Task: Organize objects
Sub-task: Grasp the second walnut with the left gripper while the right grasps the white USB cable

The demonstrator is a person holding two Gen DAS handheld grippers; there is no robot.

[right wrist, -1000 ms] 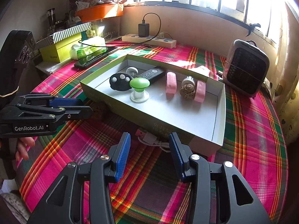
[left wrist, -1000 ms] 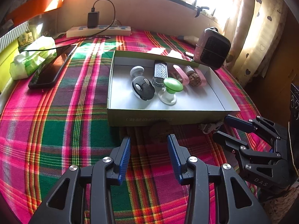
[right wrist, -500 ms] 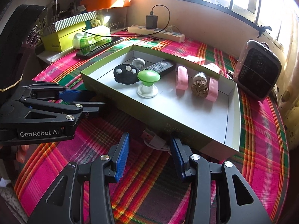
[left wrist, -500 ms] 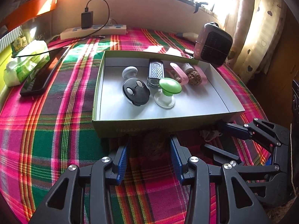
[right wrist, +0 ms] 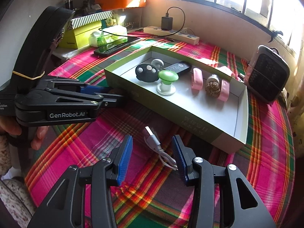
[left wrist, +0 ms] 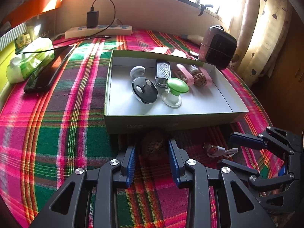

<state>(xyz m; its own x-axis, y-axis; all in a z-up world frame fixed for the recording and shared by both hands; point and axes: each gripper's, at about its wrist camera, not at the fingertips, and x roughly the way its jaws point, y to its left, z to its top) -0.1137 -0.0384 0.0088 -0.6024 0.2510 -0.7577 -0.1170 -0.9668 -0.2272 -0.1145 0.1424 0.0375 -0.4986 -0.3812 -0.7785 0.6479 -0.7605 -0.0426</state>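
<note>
Left gripper: jaws spread wide, straddling a brown round object on the plaid cloth, just in front of the box's near wall; no visible pad contact. Right gripper: likewise wide apart, holding nothing, either side of a USB cable lying on the cloth beside the box. Inside the box: green-capped knob, black key fob, remote, pink pieces.

A plaid cloth covers the bench. At its far edge – a white power strip with a black charger plugged in; a small heater stands right, a black phone beside a tissue pack left.
</note>
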